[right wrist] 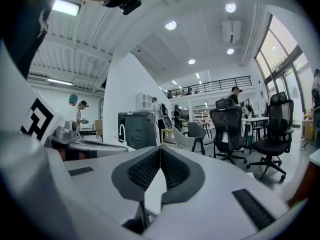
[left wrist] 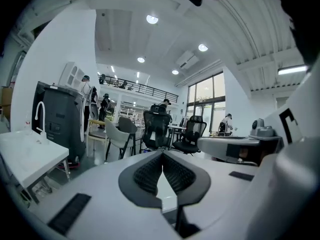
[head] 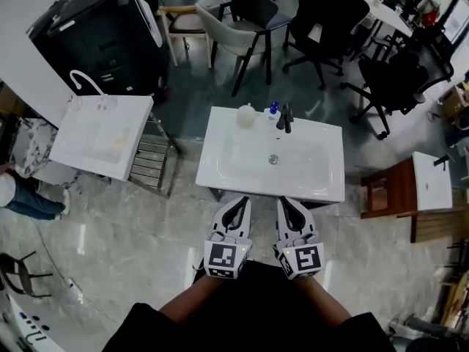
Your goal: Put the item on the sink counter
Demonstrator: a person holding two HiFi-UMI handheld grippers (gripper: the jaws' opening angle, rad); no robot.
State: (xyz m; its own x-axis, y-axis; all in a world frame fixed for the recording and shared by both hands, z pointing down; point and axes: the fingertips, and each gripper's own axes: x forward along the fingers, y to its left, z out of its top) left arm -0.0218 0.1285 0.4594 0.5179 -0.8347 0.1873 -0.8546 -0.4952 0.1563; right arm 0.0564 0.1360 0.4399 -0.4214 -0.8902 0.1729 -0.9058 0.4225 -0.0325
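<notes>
A white sink counter (head: 220, 173) stands just ahead of me in the head view, with a drain (head: 273, 159) in its basin. Along its back edge are a cream cup (head: 246, 116), a small blue bottle (head: 273, 108) and a black faucet (head: 285, 117). My left gripper (head: 239, 201) and right gripper (head: 289, 201) hover side by side at the counter's front edge, both pointing toward it. Both are shut with nothing between the pads. The left gripper (left wrist: 162, 154) and right gripper (right wrist: 160, 149) show tips touching in their own views.
A second white sink (head: 88, 149) with a white faucet stands at the left, a black machine (head: 102, 35) behind it. A wooden table (head: 388, 189) bearing a white basin (head: 432, 182) is at the right. Chairs (head: 245, 20) stand beyond; a person (head: 18, 196) is at the far left.
</notes>
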